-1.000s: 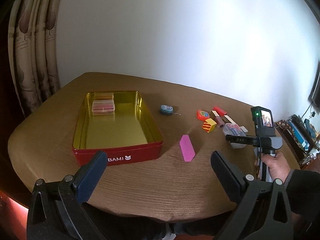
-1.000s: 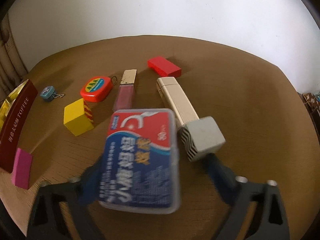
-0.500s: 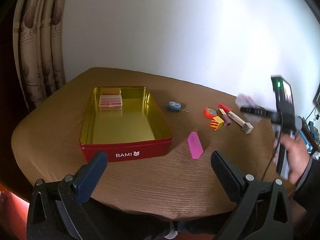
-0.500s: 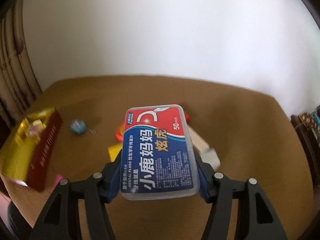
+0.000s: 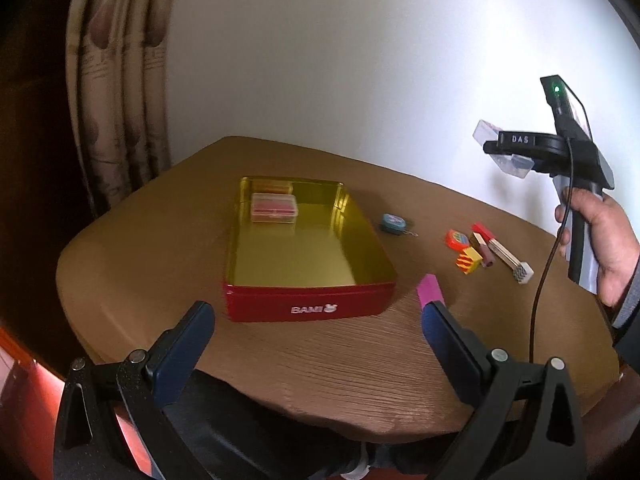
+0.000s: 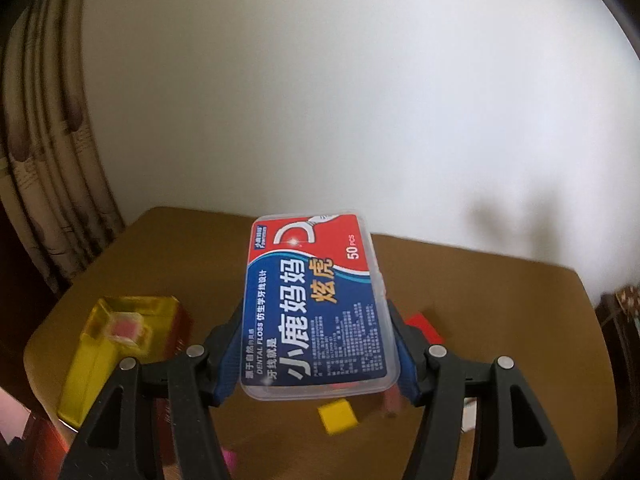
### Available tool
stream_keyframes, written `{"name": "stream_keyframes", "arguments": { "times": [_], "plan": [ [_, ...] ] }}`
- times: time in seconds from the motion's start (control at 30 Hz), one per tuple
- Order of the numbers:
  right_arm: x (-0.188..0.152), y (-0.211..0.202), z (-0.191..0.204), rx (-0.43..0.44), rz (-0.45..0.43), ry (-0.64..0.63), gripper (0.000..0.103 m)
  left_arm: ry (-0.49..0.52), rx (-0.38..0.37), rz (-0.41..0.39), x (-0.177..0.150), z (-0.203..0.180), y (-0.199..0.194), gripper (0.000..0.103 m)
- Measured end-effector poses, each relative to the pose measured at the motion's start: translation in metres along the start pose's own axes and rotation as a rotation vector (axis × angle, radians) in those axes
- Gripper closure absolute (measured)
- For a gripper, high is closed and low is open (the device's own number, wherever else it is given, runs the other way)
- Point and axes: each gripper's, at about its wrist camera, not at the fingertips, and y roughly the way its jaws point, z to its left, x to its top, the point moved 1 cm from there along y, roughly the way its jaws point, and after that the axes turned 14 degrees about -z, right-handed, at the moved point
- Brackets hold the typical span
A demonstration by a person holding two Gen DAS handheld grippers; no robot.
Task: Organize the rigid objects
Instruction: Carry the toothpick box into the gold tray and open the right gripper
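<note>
1. The right hand-held gripper (image 6: pixel 320 344) was clamped on a floss box (image 6: pixel 316 304), its blue pads pressing the box's two long sides.
2. The floss box was held in the air above the tabletop (image 6: pixel 500 320), label up, its far end tilted upward.
3. In the left wrist view the same box (image 5: pixel 502 150) showed as a clear case at the front of the right hand-held gripper (image 5: pixel 506 148), high above the tabletop's right part, with a hand (image 5: pixel 600 240) around the handle.
4. The left hand-held gripper (image 5: pixel 316 328) stood open with nothing between its fingers, over the near edge of the tabletop (image 5: pixel 160 248).
5. A red tin (image 5: pixel 308 256) with a gold inside sat on the tabletop; a small clear case (image 5: pixel 274 208) lay in its far left corner.
6. A pink block (image 5: pixel 430 288) lay just right of the tin's near corner.
7. A small blue round thing (image 5: pixel 393 222) lay to the right of the tin's far end.
8. Further right sat a cluster: an orange tape measure (image 5: pixel 457 238), a red block (image 5: pixel 482 231), a yellow striped cube (image 5: pixel 469 261), a dark tube (image 5: pixel 483 250) and a cream stick with a grey end (image 5: pixel 512 265).
</note>
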Motion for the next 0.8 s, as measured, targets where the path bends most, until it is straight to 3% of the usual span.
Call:
{"name": "stream_keyframes", "arguments": {
  "times": [0.13, 0.3, 0.5, 0.7, 0.8],
  "plan": [
    [0.014, 0.002, 0.038, 0.047, -0.005, -0.015, 0.040, -0.028, 0.032, 0.001, 0.001, 0.014, -0.002, 0.001],
    [0.009, 0.013, 0.096, 0.125, 0.033, -0.043, 0.040, -0.063, 0.069, 0.006, 0.002, 0.028, -0.002, 0.001],
    [-0.021, 0.034, 0.168, 0.218, 0.122, -0.084, 0.040, -0.091, 0.100, 0.008, 0.003, 0.042, 0.000, 0.001],
    [-0.066, 0.041, 0.214, 0.326, 0.222, -0.149, 0.040, -0.106, 0.120, 0.020, 0.003, 0.051, 0.004, 0.001],
    [-0.089, 0.045, 0.227, 0.359, 0.290, -0.111, 0.040, -0.111, 0.127, 0.027, 0.002, 0.054, 0.006, 0.001]
  ]
}}
